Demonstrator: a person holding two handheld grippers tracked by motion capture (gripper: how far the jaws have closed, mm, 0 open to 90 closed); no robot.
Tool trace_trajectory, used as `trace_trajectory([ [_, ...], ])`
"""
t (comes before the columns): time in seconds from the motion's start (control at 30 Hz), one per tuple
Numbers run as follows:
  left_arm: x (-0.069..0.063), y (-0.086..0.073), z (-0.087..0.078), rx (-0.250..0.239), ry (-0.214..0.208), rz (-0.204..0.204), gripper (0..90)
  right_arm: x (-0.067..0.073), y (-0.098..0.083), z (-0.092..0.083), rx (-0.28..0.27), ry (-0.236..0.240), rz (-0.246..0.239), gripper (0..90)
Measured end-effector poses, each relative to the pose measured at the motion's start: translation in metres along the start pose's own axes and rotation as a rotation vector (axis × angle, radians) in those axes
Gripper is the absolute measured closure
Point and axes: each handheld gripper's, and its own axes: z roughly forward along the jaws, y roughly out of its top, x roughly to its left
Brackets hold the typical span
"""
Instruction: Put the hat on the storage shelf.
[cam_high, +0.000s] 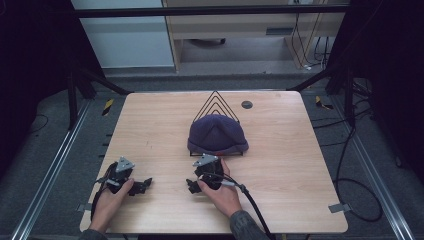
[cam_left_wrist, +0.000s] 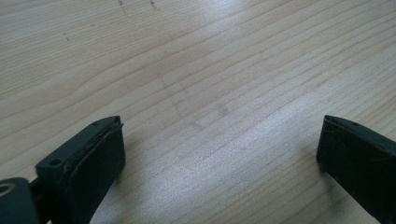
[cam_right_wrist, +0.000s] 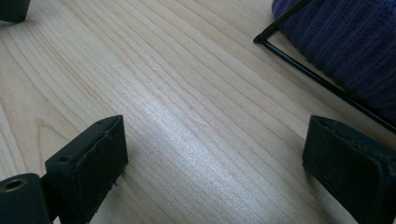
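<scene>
A dark blue knit hat (cam_high: 217, 132) sits over a black wire rack (cam_high: 216, 102) at the middle of the wooden table (cam_high: 290, 165). My right gripper (cam_high: 198, 176) rests low over the wood just in front of the hat, a hand around it. In the right gripper view its jaws (cam_right_wrist: 215, 126) stand wide apart with bare wood between them, and the hat (cam_right_wrist: 345, 42) and a corner of the rack's base wire (cam_right_wrist: 303, 70) lie beyond the right jaw. My left gripper (cam_high: 132, 181) lies near the front left, open (cam_left_wrist: 222, 128) over bare wood.
A small dark round disc (cam_high: 246, 104) is set in the table behind the hat on the right. A black cable (cam_high: 252, 200) trails from the right gripper over the front edge. Metal frame rails and floor cables surround the table.
</scene>
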Motion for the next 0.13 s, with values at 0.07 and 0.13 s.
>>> trace_trajectory([
  [0.07,0.0001,0.0003,0.0005,0.000,-0.001,-0.002,0.0,0.0004,-0.0003,-0.0004,0.000,-0.004,0.003,6.8],
  [0.13,0.0001,0.0006,0.0009,0.000,-0.002,-0.003,0.0,0.0003,-0.0006,-0.0007,0.001,-0.004,0.001,6.8],
])
